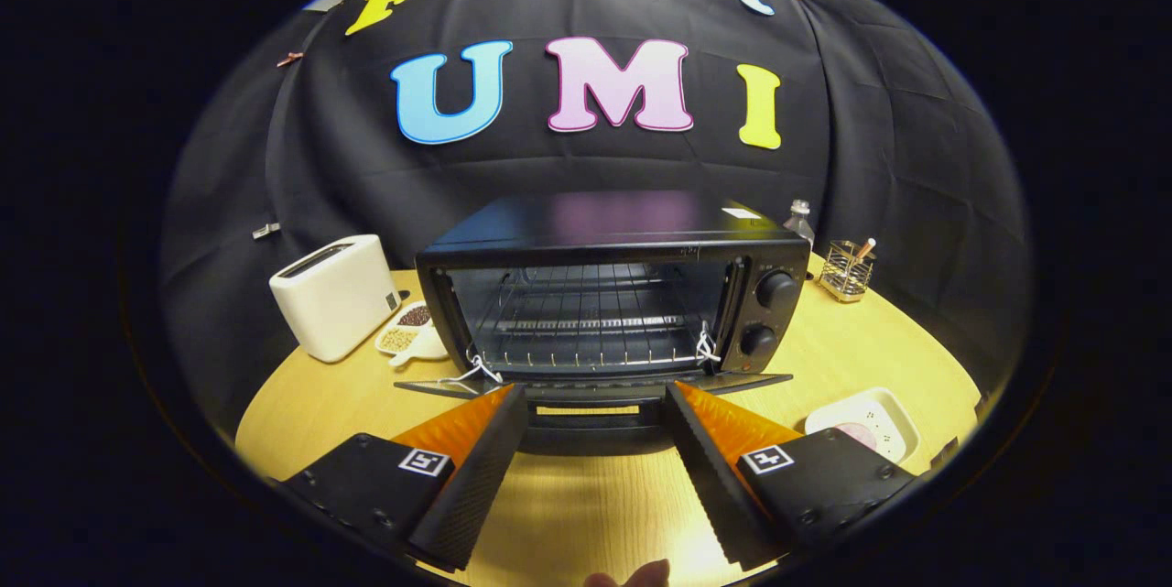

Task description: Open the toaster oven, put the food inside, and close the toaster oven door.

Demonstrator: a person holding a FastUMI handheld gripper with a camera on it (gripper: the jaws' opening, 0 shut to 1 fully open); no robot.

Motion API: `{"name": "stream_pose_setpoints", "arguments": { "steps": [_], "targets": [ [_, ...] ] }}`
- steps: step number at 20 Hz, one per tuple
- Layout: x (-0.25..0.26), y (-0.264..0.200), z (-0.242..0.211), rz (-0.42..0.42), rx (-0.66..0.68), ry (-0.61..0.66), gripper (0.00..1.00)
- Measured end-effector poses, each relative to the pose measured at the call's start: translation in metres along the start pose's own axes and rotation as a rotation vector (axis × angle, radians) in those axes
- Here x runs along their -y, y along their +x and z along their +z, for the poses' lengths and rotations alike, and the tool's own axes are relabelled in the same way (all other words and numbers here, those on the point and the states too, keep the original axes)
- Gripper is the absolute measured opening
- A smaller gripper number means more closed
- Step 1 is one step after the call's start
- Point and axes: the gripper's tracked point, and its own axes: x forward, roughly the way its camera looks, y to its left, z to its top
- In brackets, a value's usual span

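A black toaster oven [623, 239] stands on the wooden table just beyond my fingers. Its door [595, 390] is folded down flat toward me, and the wire rack [586, 317] inside is bare. My gripper [595, 395] is open, its two fingers spread wide with the lowered door's front edge between the tips, and nothing is held. To the right of the right finger lies a white plate [893, 413] carrying a pale pink piece of food [859, 433], partly hidden by the gripper body.
A white toaster [337, 294] stands left of the oven, with a small white dish of beans [409, 331] beside it. A wire holder [846, 271] and a small bottle [799, 221] sit behind the oven's right side. Two knobs [774, 289] face me.
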Motion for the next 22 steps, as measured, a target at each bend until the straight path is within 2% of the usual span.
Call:
{"name": "stream_pose_setpoints", "arguments": {
  "steps": [5, 9, 12, 15, 18, 22],
  "targets": [
    [0.001, -0.009, -0.033, -0.003, -0.075, -0.011, 0.99],
    [0.002, -0.008, -0.068, -0.01, -0.184, 0.004, 0.99],
    [0.002, -0.002, -0.078, -0.018, -0.244, 0.026, 0.99],
    [0.002, -0.008, -0.092, 0.0, -0.287, -0.008, 0.99],
    [0.002, -0.023, -0.083, 0.055, -0.292, 0.005, 0.99],
    [0.035, -0.046, -0.034, 0.099, -0.236, 0.048, 0.99]
  ]
}}
